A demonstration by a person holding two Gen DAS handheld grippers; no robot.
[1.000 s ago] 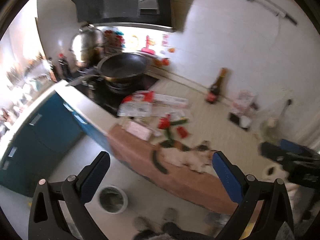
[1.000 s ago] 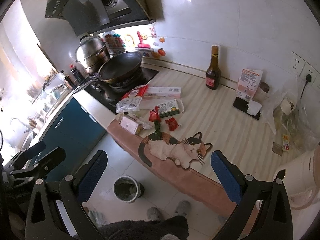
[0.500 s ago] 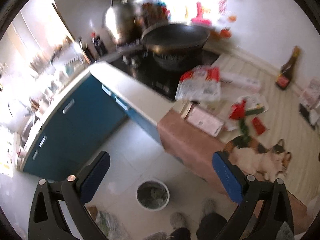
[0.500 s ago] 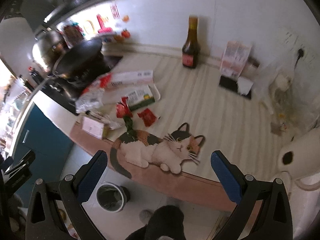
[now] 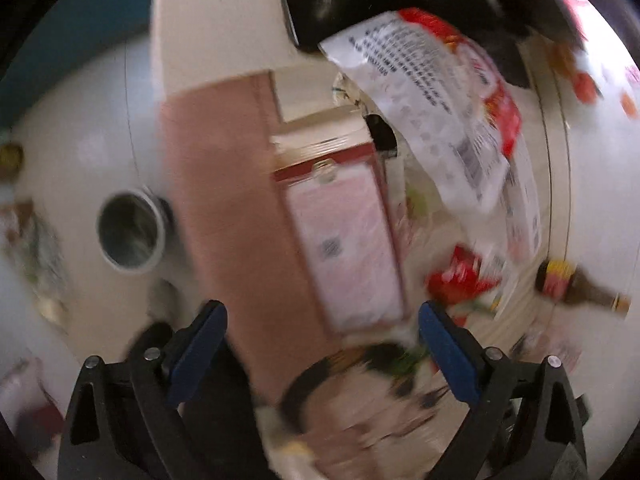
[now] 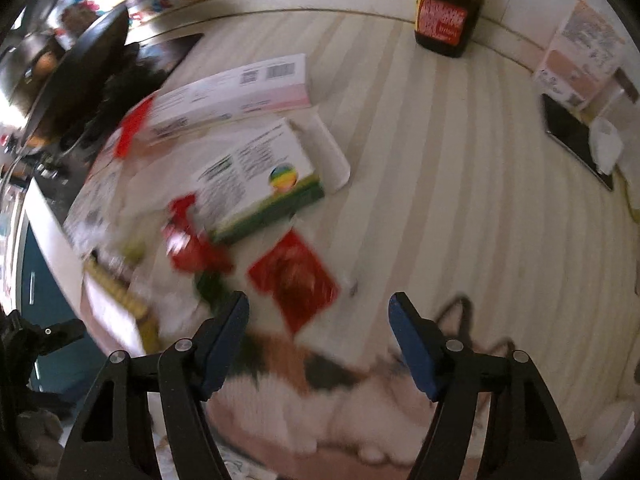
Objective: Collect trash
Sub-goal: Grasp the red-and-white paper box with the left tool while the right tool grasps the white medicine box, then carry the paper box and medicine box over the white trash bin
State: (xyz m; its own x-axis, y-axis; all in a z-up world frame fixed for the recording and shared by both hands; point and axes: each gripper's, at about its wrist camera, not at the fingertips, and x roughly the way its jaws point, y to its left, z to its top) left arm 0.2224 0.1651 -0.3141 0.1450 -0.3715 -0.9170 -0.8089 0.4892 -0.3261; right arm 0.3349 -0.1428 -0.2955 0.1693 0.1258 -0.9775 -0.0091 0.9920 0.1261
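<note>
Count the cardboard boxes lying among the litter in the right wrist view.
2: a long pink-and-white box nearest the stove, and a green-edged box lying in front of it, towards the camera. Blurred litter at left may hide more.

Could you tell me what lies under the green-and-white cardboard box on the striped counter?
The green-and-white cardboard box rests partly on a white flat tray, whose right end shows beyond it. The crumpled red wrapper touches its lower left corner. Whatever else lies beneath is covered.
</note>
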